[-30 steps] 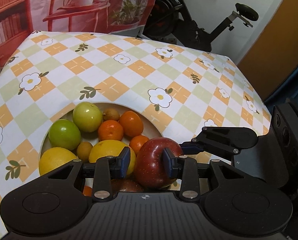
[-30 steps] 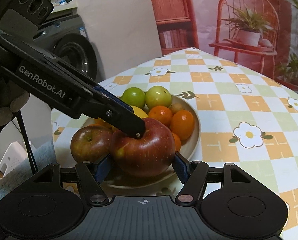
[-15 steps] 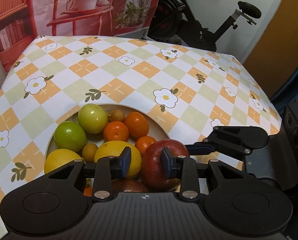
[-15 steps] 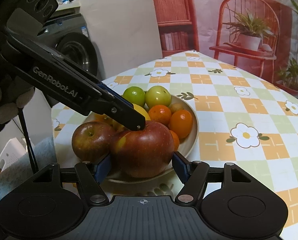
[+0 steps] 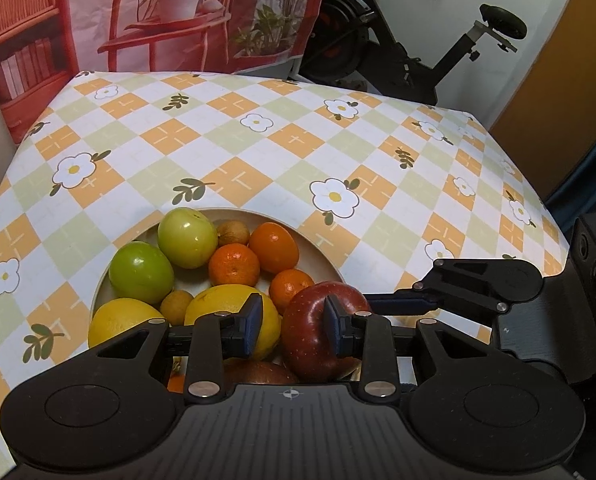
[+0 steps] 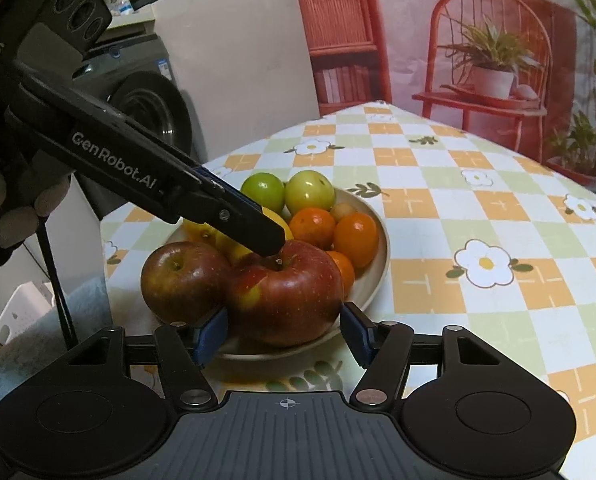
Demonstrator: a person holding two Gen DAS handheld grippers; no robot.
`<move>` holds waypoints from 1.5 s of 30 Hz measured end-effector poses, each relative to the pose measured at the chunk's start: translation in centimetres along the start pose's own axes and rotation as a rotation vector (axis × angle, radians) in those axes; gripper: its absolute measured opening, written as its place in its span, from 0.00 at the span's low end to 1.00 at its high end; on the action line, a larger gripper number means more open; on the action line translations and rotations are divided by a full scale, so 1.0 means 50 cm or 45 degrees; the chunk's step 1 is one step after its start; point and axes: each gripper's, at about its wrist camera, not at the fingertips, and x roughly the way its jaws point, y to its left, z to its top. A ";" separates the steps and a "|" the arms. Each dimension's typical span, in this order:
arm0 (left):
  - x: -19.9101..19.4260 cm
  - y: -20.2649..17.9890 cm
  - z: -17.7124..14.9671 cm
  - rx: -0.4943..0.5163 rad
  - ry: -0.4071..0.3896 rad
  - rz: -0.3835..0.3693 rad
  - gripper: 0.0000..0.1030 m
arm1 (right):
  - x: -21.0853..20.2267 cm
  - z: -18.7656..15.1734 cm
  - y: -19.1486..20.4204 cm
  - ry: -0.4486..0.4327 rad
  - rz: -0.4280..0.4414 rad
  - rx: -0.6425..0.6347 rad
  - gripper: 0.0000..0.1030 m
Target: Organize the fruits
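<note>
A beige plate (image 6: 379, 256) near the table's corner holds green, orange and yellow fruit. At its near edge a large red apple (image 6: 286, 292) leans against a second red apple (image 6: 182, 280). My right gripper (image 6: 282, 334) has the large apple between its blue pads. Its jaws are closing and both pads touch the apple's sides. My left gripper (image 6: 270, 246) reaches in from the left, shut and empty, with its tip resting on the apple's top by the stem. In the left wrist view the large apple (image 5: 309, 340) sits behind my left gripper (image 5: 293, 324).
The checked flower tablecloth (image 5: 258, 152) stretches beyond the plate (image 5: 325, 256). A washing machine (image 6: 146, 100) and a white basket (image 6: 14, 320) stand left of the table. An exercise bike (image 5: 409, 52) stands behind it. A gloved hand (image 6: 14, 200) holds the left gripper.
The right gripper's pads have drawn in slightly against the large red apple. The left gripper's tip stays on top of the apple. The fruit has not shifted.
</note>
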 end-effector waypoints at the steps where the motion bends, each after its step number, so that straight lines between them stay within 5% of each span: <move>1: 0.000 -0.001 0.000 0.001 -0.001 0.002 0.34 | 0.000 0.000 -0.001 0.002 0.001 0.004 0.56; 19: -0.054 0.000 -0.010 -0.060 -0.098 0.064 0.36 | -0.055 0.010 -0.005 -0.063 -0.089 0.047 0.58; 21: -0.071 -0.004 -0.012 -0.060 -0.134 0.086 0.41 | -0.070 0.011 -0.004 -0.075 -0.109 0.057 0.64; 25: -0.118 -0.018 -0.015 -0.079 -0.251 0.132 0.76 | -0.113 0.013 -0.006 -0.111 -0.177 0.090 0.82; 28: -0.157 -0.032 -0.019 -0.110 -0.347 0.148 0.90 | -0.152 0.016 -0.014 -0.150 -0.220 0.158 0.97; 34: -0.220 -0.084 -0.030 -0.064 -0.467 0.211 1.00 | -0.247 0.025 -0.015 -0.246 -0.374 0.237 1.00; 45: -0.347 -0.173 -0.054 0.000 -0.652 0.270 1.00 | -0.412 0.049 0.036 -0.412 -0.506 0.334 1.00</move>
